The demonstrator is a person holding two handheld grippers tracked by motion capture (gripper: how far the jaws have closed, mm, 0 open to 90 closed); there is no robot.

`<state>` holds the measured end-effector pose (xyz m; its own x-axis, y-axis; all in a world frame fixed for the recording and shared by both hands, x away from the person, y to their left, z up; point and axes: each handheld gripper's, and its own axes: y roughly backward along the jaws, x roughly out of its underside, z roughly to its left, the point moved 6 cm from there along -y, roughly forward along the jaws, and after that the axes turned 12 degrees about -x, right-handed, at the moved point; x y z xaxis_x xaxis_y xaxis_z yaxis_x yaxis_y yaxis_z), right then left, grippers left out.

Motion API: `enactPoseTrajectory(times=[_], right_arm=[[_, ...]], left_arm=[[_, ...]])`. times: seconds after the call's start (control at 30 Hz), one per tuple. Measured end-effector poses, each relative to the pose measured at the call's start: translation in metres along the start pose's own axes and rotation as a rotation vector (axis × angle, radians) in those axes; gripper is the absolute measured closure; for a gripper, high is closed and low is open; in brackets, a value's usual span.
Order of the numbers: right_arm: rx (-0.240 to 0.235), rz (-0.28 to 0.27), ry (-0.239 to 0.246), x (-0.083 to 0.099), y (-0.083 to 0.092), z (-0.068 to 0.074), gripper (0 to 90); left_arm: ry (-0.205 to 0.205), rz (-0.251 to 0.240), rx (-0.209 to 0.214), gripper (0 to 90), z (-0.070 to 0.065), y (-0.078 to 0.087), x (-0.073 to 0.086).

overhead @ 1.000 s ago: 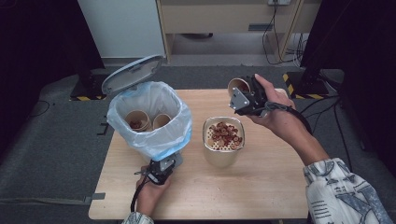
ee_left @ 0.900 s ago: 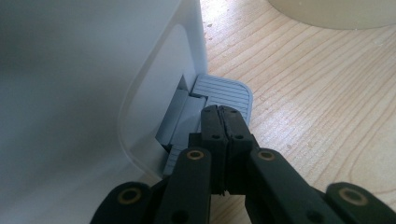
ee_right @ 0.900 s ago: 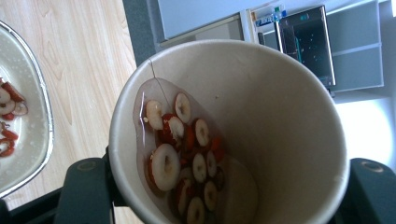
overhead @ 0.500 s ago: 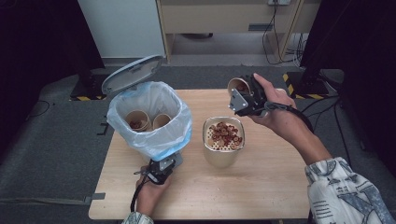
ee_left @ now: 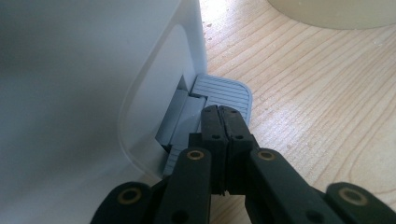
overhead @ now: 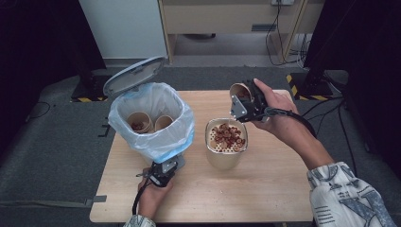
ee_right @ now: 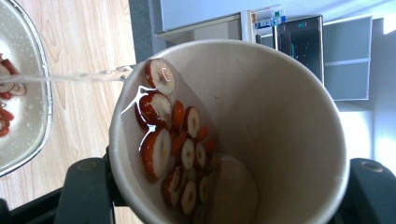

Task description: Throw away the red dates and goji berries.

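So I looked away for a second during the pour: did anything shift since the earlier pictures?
Nothing visibly changed. The right gripper keeps the paper cup tipped over the strainer pot, and the left gripper stays shut on the bin's pedal, lid up.

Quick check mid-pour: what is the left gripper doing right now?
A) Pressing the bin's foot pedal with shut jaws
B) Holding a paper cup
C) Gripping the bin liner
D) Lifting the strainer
A: the left gripper, jaws shut together, rests its tips on the grey foot pedal at the base of the white bin, whose lid stands open.
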<state>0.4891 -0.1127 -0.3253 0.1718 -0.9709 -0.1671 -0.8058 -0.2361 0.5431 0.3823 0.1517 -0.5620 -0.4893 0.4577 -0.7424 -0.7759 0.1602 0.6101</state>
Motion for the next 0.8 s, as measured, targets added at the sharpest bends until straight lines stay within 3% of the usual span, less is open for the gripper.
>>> enactPoseTrajectory(times=[0.17, 0.27, 0.37, 0.77, 0.8], right_arm=[[0.002, -0.001, 0.003, -0.001, 0.001, -0.001, 32.4], [-0.011, -0.017, -0.029, -0.002, 0.001, -0.002, 32.4], [-0.011, -0.024, -0.03, -0.004, 0.0, -0.002, 32.4], [-0.009, -0.013, 0.017, -0.011, 0.0, -0.003, 32.5], [0.001, 0.009, 0.051, -0.012, -0.001, -0.004, 32.5]], left_arm=[[0.0, -0.001, -0.004, 88.2, 0.0, 0.0, 0.0], [-0.006, -0.003, -0.001, 88.3, 0.0, 0.0, 0.0], [-0.005, -0.003, -0.001, 88.2, 0.0, 0.0, 0.0], [-0.014, -0.004, 0.002, 88.3, 0.001, 0.0, 0.0], [-0.007, -0.002, -0.002, 88.3, 0.0, 0.0, 0.0]])
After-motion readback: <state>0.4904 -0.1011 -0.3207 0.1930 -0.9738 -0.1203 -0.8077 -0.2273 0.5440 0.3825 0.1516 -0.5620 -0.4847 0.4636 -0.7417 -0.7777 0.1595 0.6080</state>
